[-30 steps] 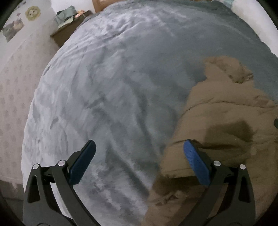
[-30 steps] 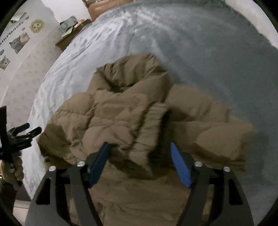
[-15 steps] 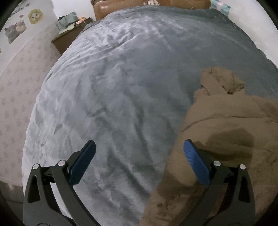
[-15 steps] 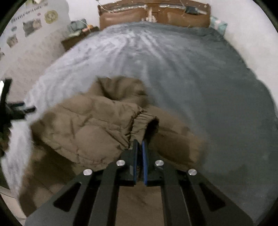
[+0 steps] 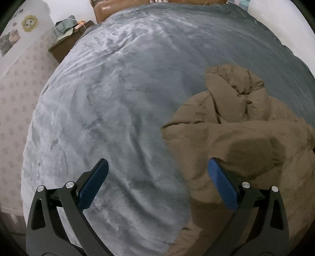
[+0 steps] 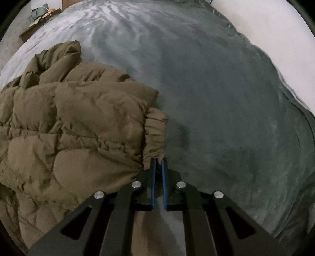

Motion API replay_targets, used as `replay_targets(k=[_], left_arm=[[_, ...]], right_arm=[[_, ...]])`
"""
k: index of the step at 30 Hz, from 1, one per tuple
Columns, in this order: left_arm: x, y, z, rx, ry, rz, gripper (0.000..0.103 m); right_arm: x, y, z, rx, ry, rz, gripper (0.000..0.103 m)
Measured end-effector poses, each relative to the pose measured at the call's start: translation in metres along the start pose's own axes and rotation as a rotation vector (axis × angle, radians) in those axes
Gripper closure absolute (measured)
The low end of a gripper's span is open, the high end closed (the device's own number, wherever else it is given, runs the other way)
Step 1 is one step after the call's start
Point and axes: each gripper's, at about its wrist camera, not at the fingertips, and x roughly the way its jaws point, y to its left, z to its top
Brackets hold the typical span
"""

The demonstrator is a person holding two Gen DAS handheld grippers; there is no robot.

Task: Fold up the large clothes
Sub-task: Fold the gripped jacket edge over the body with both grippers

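A brown quilted puffer jacket [image 6: 65, 126] lies bunched on a grey bed cover [image 6: 226, 94]. My right gripper [image 6: 157, 162] is shut on the elastic cuff [image 6: 155, 132] of one sleeve, which stretches out to the right over the cover. In the left wrist view the same jacket [image 5: 242, 141] fills the lower right, its hood [image 5: 234, 82] crumpled at the far end. My left gripper [image 5: 157, 175] stands open above the bed; its right finger hangs over the jacket's edge, its left finger over bare cover, with nothing held.
The grey bed cover [image 5: 118, 98] spreads wide to the left of the jacket. A brown headboard [image 5: 102, 9] stands at the far end. A dark bedside table [image 5: 65, 45] with bags on it stands at the upper left by a patterned wall. A white wall [image 6: 265, 25] runs along the bed's right side.
My right gripper shut on the sleeve cuff and pulled it to the right, drawing the sleeve out across the cover. The left gripper stayed open and shifted slightly.
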Motion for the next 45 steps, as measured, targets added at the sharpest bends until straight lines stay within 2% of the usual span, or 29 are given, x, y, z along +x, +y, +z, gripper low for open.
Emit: replay_targets(k=[2, 3, 4, 5, 6, 10, 11, 13, 14, 16, 18, 20, 23, 27, 31, 35, 39, 42, 43, 45], left_arm=[[-0.004, -0.005, -0.001, 0.006, 0.002, 0.0, 0.003], [-0.004, -0.008, 0.0, 0.01, 0.002, 0.002, 0.003], [-0.006, -0.008, 0.001, 0.012, 0.0, 0.006, 0.003], [-0.008, -0.01, 0.001, 0.014, -0.008, 0.004, 0.003], [-0.012, -0.01, 0.001, 0.014, -0.013, -0.001, 0.003], [-0.014, -0.026, 0.001, 0.009, -0.017, -0.066, 0.003], [-0.013, -0.031, 0.0, 0.022, -0.016, -0.067, 0.007], [-0.002, -0.043, -0.002, 0.052, 0.012, -0.071, 0.023], [0.004, -0.047, -0.003, 0.061, 0.033, -0.07, 0.034], [0.017, -0.052, -0.004, 0.063, 0.058, -0.078, 0.037], [0.031, -0.053, -0.004, 0.054, 0.072, -0.07, 0.039], [0.049, -0.052, -0.005, 0.036, 0.107, -0.06, 0.042], [0.073, -0.05, -0.004, 0.004, 0.146, -0.077, 0.04], [0.091, -0.053, -0.003, 0.0, 0.154, -0.051, 0.026], [0.108, -0.051, 0.001, -0.042, 0.185, -0.088, 0.025], [0.116, -0.056, 0.004, -0.023, 0.19, -0.077, 0.024], [0.109, -0.056, 0.007, -0.024, 0.195, -0.056, 0.024], [0.085, -0.057, 0.008, -0.006, 0.151, -0.005, 0.023], [0.072, -0.057, 0.009, -0.003, 0.122, -0.004, 0.021], [0.054, -0.058, 0.01, -0.009, 0.08, -0.017, 0.01]], right_arm=[[-0.007, 0.007, 0.007, -0.007, -0.016, 0.008, 0.085], [-0.009, 0.008, 0.008, -0.009, -0.012, 0.014, 0.077], [-0.014, 0.009, 0.009, -0.006, -0.025, 0.025, 0.058], [-0.02, 0.008, 0.01, -0.002, -0.046, 0.041, 0.052], [-0.029, 0.008, 0.014, 0.002, -0.078, 0.062, 0.051], [-0.04, 0.013, 0.02, 0.002, -0.117, 0.106, 0.051], [-0.038, 0.015, 0.021, -0.007, -0.121, 0.108, 0.051], [-0.036, 0.02, 0.017, -0.024, -0.123, 0.105, 0.051], [-0.032, 0.026, 0.019, -0.034, -0.117, 0.129, 0.051], [-0.027, 0.043, 0.018, -0.068, -0.105, 0.133, 0.054], [-0.016, 0.06, 0.017, -0.107, -0.09, 0.107, 0.059], [0.003, 0.062, 0.016, -0.1, -0.046, 0.121, 0.067], [0.025, 0.061, 0.017, -0.061, 0.009, 0.167, 0.067], [0.043, 0.069, 0.018, -0.077, 0.044, 0.155, 0.067], [0.058, 0.071, 0.022, -0.067, 0.065, 0.162, 0.066], [0.065, 0.077, 0.025, -0.093, 0.072, 0.144, 0.066], [0.059, 0.074, 0.026, -0.08, 0.079, 0.151, 0.066], [0.037, 0.065, 0.03, -0.057, 0.041, 0.18, 0.066], [0.025, 0.061, 0.03, -0.042, 0.012, 0.204, 0.066], [0.002, 0.055, 0.031, -0.02, -0.05, 0.228, 0.065]])
